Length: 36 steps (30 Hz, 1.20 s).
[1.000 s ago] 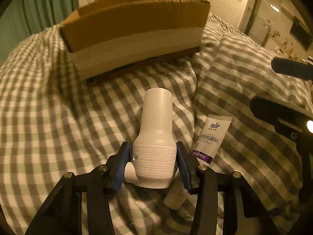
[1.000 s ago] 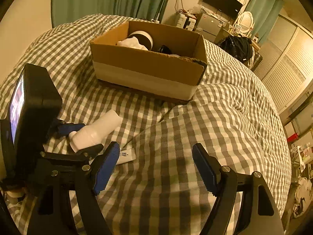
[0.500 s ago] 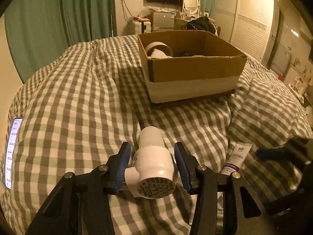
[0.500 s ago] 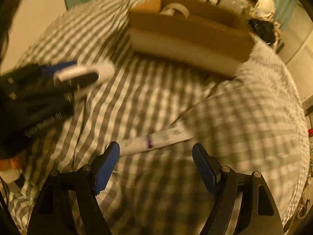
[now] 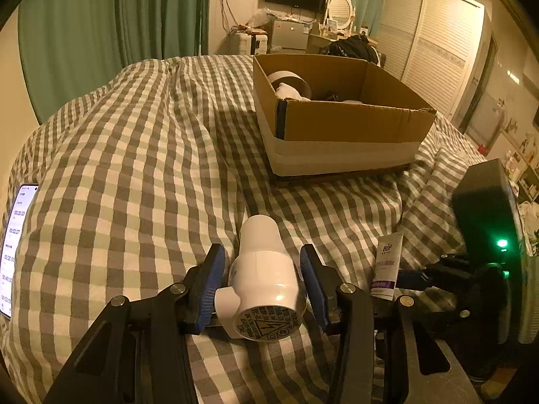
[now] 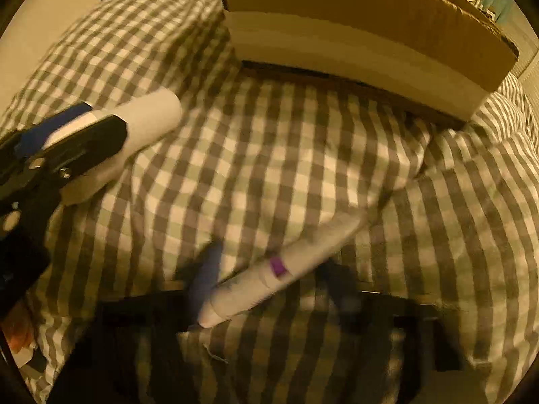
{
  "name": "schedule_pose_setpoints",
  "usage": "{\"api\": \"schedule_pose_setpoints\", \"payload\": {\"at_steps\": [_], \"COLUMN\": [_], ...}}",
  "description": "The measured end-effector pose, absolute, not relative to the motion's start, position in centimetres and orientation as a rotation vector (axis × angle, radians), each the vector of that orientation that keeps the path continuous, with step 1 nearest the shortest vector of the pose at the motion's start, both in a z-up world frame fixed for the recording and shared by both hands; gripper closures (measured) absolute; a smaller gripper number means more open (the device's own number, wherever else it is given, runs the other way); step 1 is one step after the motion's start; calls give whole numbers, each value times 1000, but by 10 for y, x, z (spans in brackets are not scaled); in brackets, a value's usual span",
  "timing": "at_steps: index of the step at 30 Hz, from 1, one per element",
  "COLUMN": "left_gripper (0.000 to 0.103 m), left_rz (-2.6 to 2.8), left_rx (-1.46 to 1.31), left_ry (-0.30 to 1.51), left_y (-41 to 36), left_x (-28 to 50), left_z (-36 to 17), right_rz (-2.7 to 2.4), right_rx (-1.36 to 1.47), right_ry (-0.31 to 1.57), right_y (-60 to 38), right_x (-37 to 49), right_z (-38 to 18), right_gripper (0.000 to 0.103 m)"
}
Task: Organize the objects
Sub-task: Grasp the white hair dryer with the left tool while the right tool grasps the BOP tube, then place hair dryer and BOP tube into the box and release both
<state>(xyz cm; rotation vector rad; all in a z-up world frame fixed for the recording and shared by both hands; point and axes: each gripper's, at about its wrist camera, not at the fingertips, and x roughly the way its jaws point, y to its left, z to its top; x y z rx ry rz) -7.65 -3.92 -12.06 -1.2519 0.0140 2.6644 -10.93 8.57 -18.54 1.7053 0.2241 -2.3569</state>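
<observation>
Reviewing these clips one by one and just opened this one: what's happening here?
A person is tidying things off a checked bedspread into a cardboard box, with a claw in each hand. The left claw is shut on a white hair dryer, held up off the bed. The right claw has just been closing around a white tube lying on the bedspread; blur hides whether it grips yet. The box already holds a few items.

Grey-and-white checked bedspread (image 5: pixel 141 155), brown cardboard box (image 5: pixel 340 124) with white band, white bottle (image 5: pixel 262 269), green curtains (image 5: pixel 101 23)
</observation>
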Motion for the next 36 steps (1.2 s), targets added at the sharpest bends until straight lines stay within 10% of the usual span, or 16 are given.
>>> {"api": "schedule_pose_setpoints", "payload": {"at_steps": [12, 36], "left_gripper": [56, 58], "left_rz": [2640, 2696], "left_rx": [-1292, -1032], "left_ry": [-20, 49], "left_y": [-40, -3], "left_x": [-56, -14], "left_z": [-114, 12], "right_rz": [-2463, -2710], "right_rx": [1463, 953], "right_ry": [242, 219], "right_y": [89, 122], "right_x": [-72, -11], "right_z": [-132, 14], "right_gripper": [87, 88]}}
